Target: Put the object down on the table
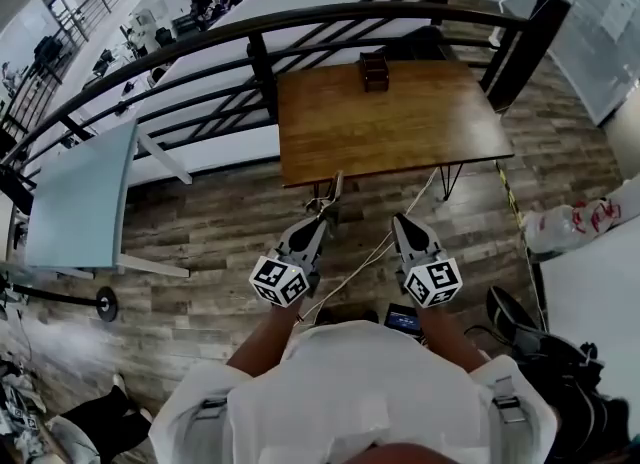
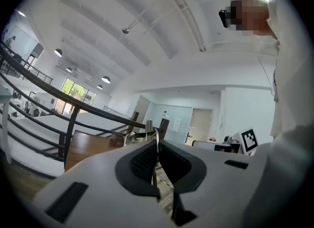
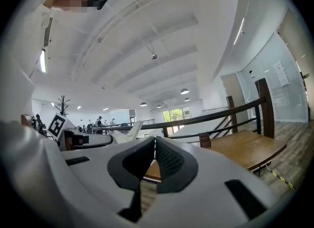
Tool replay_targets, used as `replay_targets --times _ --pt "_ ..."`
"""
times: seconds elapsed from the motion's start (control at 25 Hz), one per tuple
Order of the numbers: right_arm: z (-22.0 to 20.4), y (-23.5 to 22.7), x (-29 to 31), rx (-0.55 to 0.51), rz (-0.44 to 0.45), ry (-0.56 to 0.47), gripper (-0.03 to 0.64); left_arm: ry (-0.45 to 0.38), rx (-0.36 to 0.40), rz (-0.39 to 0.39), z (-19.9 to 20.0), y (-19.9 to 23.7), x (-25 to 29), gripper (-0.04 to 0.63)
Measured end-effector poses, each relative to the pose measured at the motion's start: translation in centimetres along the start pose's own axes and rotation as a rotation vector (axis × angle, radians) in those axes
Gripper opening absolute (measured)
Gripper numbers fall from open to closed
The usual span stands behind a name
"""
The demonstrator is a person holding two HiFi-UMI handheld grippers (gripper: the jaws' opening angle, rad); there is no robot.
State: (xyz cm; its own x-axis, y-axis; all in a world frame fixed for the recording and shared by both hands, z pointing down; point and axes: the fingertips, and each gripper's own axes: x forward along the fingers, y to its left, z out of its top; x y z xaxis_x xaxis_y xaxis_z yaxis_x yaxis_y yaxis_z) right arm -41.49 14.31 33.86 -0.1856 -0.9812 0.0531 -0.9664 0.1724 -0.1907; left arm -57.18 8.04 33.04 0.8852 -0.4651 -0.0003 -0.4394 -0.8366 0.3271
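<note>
In the head view my left gripper [image 1: 321,218] is shut on a thin, bent metal wire object [image 1: 333,191] that sticks up past its tips, over the floor just short of the wooden table [image 1: 420,132]. The left gripper view shows the jaws [image 2: 157,146] closed on a thin metal strip [image 2: 157,134]. My right gripper [image 1: 401,221] hangs beside it, shut, with nothing between its pads [image 3: 169,160]. A small dark box-like object [image 1: 375,70] stands at the table's far edge.
A black railing [image 1: 260,62] runs behind and left of the table. A pale blue-grey table [image 1: 80,202] stands to the left. White plastic bags [image 1: 575,224] and a black bag [image 1: 560,372] lie on the right. A thin white cord [image 1: 365,257] hangs between the grippers.
</note>
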Motion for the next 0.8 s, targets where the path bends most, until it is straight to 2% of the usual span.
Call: replay_targets --times 0.12,0.24,0.4,0.56,0.8 --pt "0.6 -0.7 -1.2 -0.002 -0.018 -0.018 0.026 -0.001 -0.009 -0.001 -0.3 -0.8 0.4 0.021" --pt "0.6 -2.6 -3.3 0.001 -0.072 -0.021 0.026 0.006 -0.017 -0.004 -1.1 -1.8 1.0 0.021" --pt "1.4 -8.0 -5.9 0.006 -0.15 -0.047 0.026 0.005 -0.009 -0.016 -1.5 -3.1 4.8 0.021" --pt "1.8 -13.2 -9.9 0.016 -0.212 -0.091 0.026 -0.001 0.037 -0.052 -2.3 -6.1 8.4 0.021" --pt "2.1 -15.2 -15.8 0.04 -0.26 -0.092 0.026 0.015 0.012 -0.105 -2.2 -10.6 10.2 0.021"
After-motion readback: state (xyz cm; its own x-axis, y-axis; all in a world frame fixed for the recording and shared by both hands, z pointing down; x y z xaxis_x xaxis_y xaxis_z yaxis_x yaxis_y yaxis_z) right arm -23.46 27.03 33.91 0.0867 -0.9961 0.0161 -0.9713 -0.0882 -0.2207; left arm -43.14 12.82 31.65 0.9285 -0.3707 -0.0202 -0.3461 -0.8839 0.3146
